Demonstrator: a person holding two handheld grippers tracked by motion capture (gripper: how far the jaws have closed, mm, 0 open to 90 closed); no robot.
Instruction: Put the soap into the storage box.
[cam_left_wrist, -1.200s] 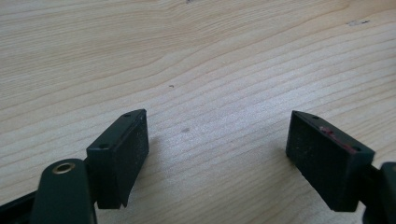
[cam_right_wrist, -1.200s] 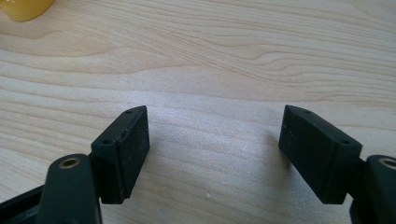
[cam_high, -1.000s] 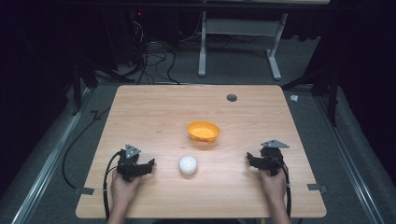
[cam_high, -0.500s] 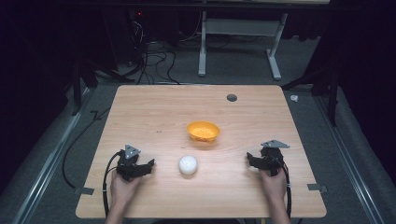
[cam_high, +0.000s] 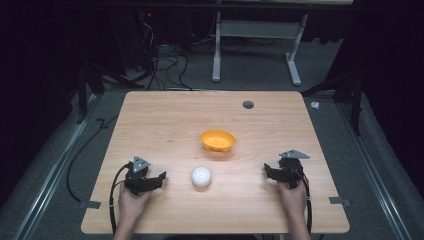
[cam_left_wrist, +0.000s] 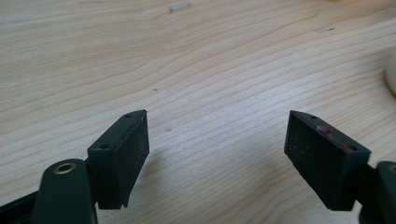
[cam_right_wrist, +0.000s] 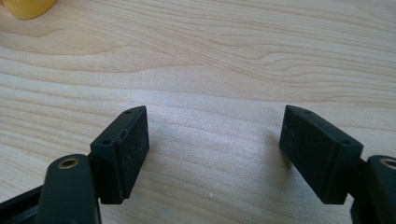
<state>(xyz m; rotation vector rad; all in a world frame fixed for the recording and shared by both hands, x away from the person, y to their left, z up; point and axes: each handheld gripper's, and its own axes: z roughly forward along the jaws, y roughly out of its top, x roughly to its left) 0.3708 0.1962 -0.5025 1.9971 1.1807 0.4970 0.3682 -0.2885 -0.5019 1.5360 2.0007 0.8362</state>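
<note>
Nothing is shifting since the earlier frames: both hands are still resting at the near edge of the wooden table (cam_high: 165, 120). Left gripper (cam_high: 154, 181) and right gripper (cam_high: 270, 172) are gaping wide, gripping nothing. White ball (cam_high: 201, 176) is lying between them, near the orange bowl (cam_high: 217, 140).

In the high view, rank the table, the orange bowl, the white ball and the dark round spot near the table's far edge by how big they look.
1. Table, by far the largest.
2. Orange bowl.
3. White ball, smaller than the bowl though nearer the camera.
4. Dark round spot, smallest; it lies farthest off, which shrinks it somewhat.
</note>
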